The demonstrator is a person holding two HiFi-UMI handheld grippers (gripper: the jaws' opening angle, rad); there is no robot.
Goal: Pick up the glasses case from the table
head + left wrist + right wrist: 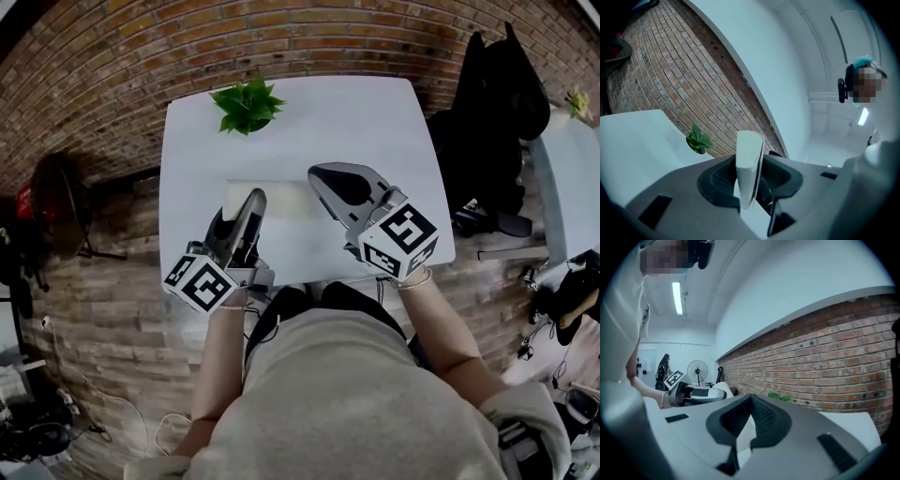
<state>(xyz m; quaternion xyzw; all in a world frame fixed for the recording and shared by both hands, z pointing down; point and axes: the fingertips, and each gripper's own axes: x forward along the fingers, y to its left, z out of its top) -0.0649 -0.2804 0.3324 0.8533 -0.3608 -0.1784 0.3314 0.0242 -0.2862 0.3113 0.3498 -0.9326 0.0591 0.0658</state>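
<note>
Left gripper (pixel 750 176) pinching the white glasses case (pixel 749 152); I see right gripper (pixel 750 411) jaws pressed together, empty, over the table (pixel 375 122).

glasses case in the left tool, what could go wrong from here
1. The left tool pinches the glasses case near one end, with much of it sticking out, so it may pivot or slip free.
2. The right tool is shut and seems to hold nothing, so a slipping case would likely drop to the table.
</note>
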